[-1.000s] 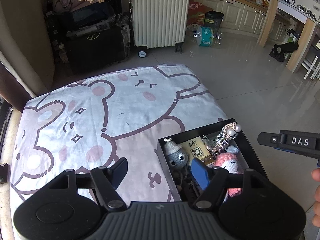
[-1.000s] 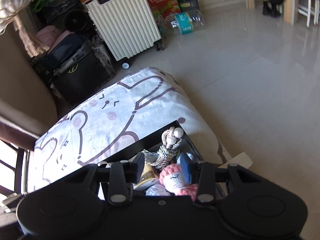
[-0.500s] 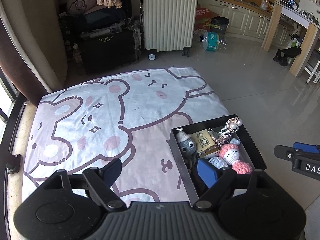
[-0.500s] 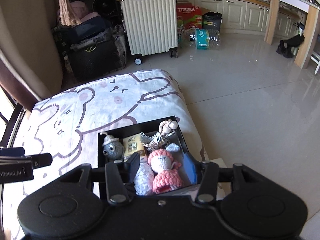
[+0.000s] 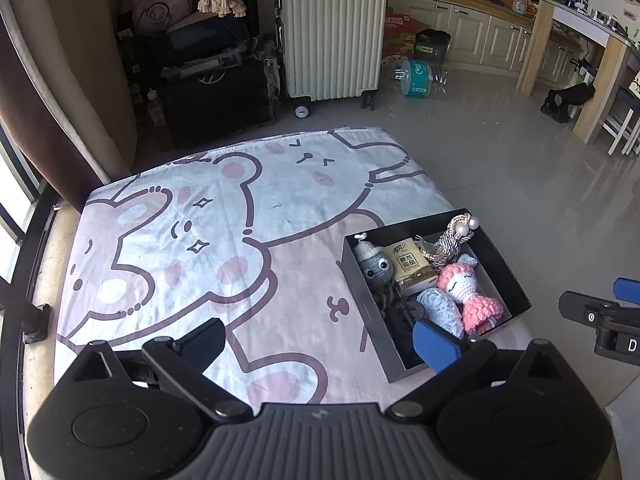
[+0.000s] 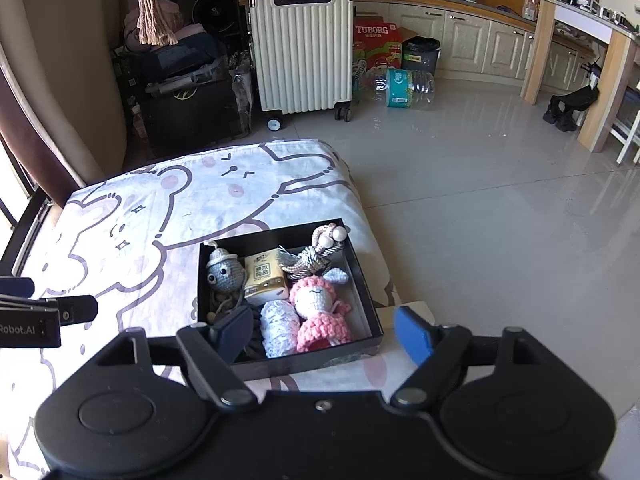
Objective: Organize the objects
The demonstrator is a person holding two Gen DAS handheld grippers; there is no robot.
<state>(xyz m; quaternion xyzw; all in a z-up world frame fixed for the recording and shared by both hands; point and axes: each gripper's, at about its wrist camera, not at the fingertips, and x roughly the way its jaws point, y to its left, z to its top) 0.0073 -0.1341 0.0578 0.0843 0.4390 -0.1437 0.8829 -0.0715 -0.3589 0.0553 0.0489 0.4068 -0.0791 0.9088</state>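
- My left gripper (image 5: 320,340) is opening wide, with nothing between its fingers. It hangs over the bear blanket (image 5: 208,240).
- My right gripper (image 6: 324,332) is opening too, holding nothing, above the near end of the black box (image 6: 370,304).
- The left view shows the wide bare part of the blanket and the right gripper's tip at the right edge.
- The right view looks straight into the box and shows the red Tuborg carton (image 6: 374,46) far off.
- The box sits at the blanket's right edge. Inside are a grey knitted doll (image 6: 224,272), a yellow packet (image 6: 266,276), a rope charm with pearls (image 6: 320,254), a pink knitted doll (image 6: 318,312) and a pale blue knitted piece (image 6: 280,326).
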